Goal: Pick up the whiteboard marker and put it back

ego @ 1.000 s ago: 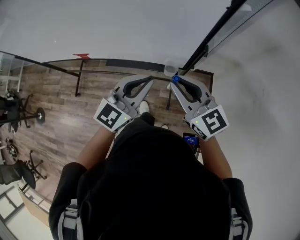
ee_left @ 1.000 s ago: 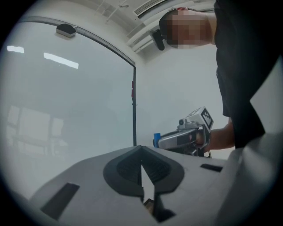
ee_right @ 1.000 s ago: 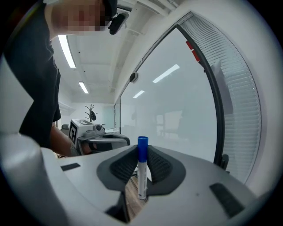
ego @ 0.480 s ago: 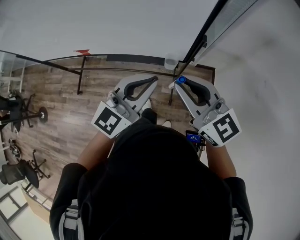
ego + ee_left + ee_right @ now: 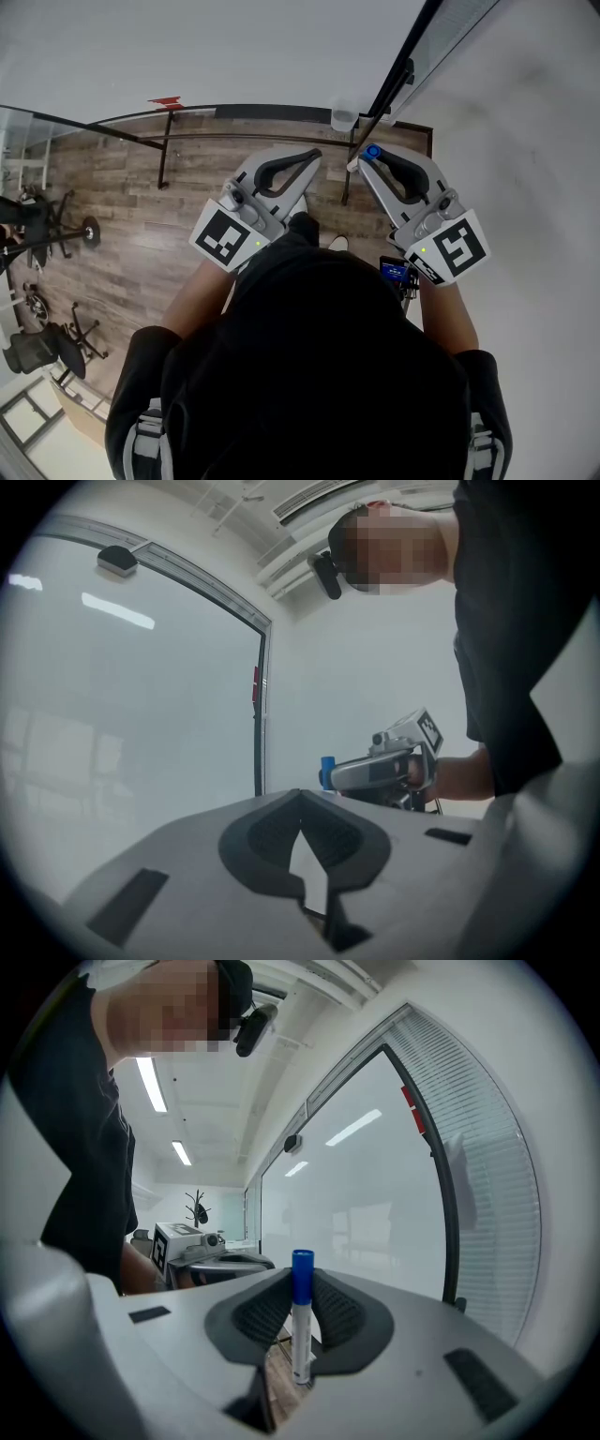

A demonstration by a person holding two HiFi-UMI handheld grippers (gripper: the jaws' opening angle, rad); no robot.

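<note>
The whiteboard marker [image 5: 301, 1321], white with a blue cap, stands upright between the jaws of my right gripper [image 5: 301, 1283], which is shut on it. In the head view its blue cap [image 5: 372, 151] shows at the tip of the right gripper [image 5: 364, 159], just below and right of a small pale cup-like holder [image 5: 344, 119] at the foot of the black frame. My left gripper [image 5: 313, 157] is held beside it at the same height. Its jaws meet at the tips in the left gripper view [image 5: 300, 795], with nothing between them.
A glass wall with a black frame post [image 5: 403, 66] rises ahead, and a white wall lies to the right. Below is wooden floor [image 5: 122, 216], with office chairs [image 5: 37, 342] far left. A small device with a blue screen [image 5: 394, 272] sits by the right forearm.
In the head view the right gripper has shifted right and slightly up with the marker, so the blue cap is a little farther from the pale holder. The left gripper has drifted right too.
</note>
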